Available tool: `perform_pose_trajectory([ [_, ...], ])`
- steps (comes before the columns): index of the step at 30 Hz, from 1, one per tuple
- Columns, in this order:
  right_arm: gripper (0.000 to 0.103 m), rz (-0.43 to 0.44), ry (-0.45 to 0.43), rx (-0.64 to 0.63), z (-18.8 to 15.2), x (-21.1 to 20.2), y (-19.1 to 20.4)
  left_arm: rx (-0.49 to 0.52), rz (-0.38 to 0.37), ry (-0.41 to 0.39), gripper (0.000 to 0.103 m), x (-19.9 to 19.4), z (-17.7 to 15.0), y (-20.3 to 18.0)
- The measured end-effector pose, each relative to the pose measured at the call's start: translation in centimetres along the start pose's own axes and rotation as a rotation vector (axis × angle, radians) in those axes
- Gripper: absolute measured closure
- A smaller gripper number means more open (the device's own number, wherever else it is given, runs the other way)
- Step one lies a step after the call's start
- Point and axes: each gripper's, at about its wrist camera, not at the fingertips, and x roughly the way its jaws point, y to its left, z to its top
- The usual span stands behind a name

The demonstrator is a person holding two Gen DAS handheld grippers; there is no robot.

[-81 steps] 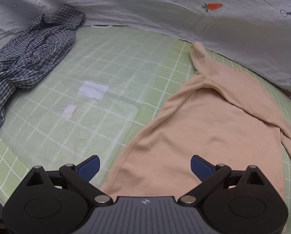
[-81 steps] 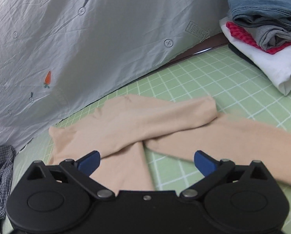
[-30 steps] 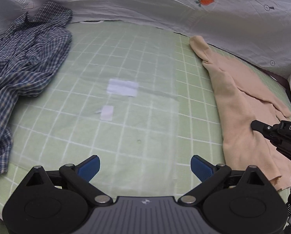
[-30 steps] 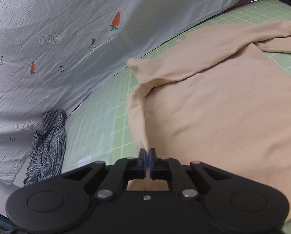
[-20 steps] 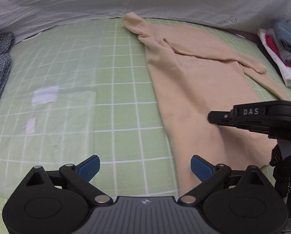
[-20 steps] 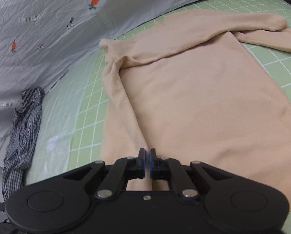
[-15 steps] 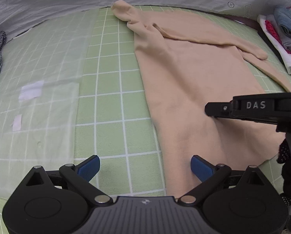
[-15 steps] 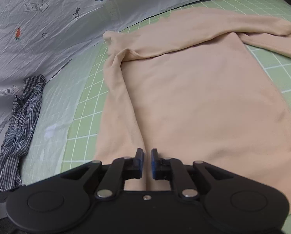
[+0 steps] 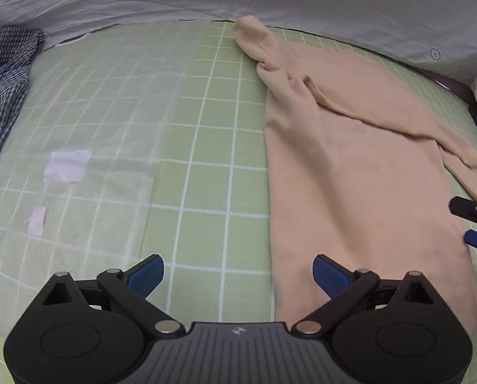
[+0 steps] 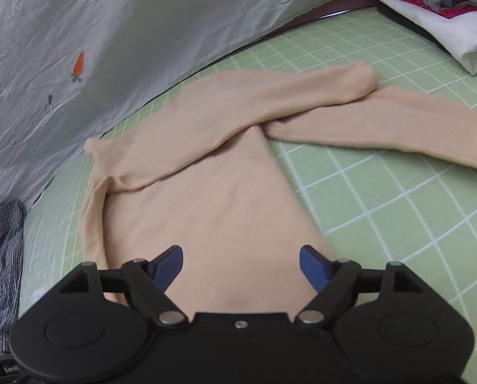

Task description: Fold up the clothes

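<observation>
A beige long-sleeved top [image 9: 360, 172] [image 10: 212, 192] lies flat on the green grid mat [image 9: 206, 147], one long side folded in. One sleeve lies across its upper part and the other sleeve [image 10: 398, 128] stretches out to the right. My left gripper [image 9: 238, 270] is open above the mat at the top's left edge, nothing between its fingers. My right gripper [image 10: 241, 264] hovers over the lower part of the top with its jaws opening, and the cloth lies flat below them, not pinched. A tip of the right gripper [image 9: 475, 224] shows at the right edge of the left wrist view.
A checked blue shirt [image 9: 1, 89] [image 10: 1, 256] lies crumpled at the left. A stack of folded clothes [image 10: 430, 3] sits at the far right. A grey printed sheet [image 10: 110, 48] hangs behind the mat. White paper scraps [image 9: 67, 166] lie under a clear film.
My right gripper was shut on the top's edge and has opened, letting the cloth drop flat, and swung right. My left gripper moved sideways along the mat, staying open.
</observation>
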Motion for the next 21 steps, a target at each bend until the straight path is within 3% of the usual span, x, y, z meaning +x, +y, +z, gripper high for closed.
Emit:
perform_pose_trajectory([
  [5, 0.012, -0.075, -0.072, 0.082, 4.4, 1.3, -3.4, 0.000, 0.047, -0.005, 0.004, 2.0, 2.1, -0.9],
  [11, 0.011, -0.140, -0.141, 0.174, 11.1, 3.9, -7.7, 0.012, 0.100, -0.002, 0.003, 4.3, 4.2, -1.9],
  [17, 0.012, -0.200, -0.155, 0.037, 15.7, 6.2, -8.4, 0.015, 0.110, -0.011, 0.000, 5.2, 4.9, -2.1],
  [21, 0.016, -0.235, -0.101, -0.049, 16.5, 7.9, -8.0, -0.014, 0.089, 0.004, 0.000, 5.4, 5.1, -1.7],
])
